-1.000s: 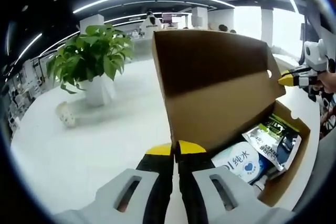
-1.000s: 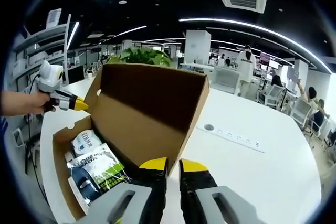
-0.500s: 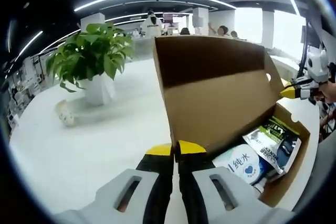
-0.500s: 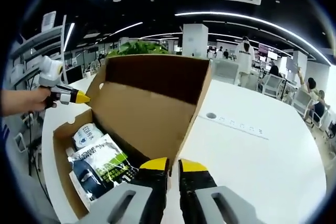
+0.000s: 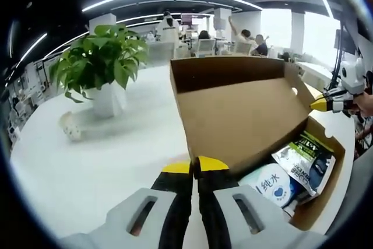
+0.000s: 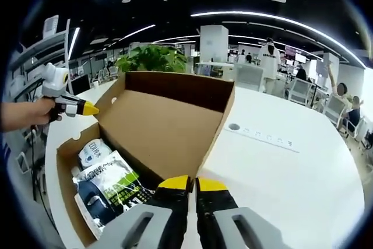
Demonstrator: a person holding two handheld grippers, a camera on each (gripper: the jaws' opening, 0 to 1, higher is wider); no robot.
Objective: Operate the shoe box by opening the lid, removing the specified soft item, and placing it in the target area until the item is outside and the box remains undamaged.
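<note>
Since a second ago we see the lid (image 5: 245,115) tipped further back. Our left gripper (image 5: 196,166) and right gripper (image 6: 192,183) are each pinched shut on its edge. Soft packs (image 6: 108,182) lie inside the box (image 6: 67,161).

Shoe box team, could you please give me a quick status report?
Both grippers shut, empty. Brown cardboard shoe box lid open. Soft packets inside, none removed. Nothing blocking.
</note>
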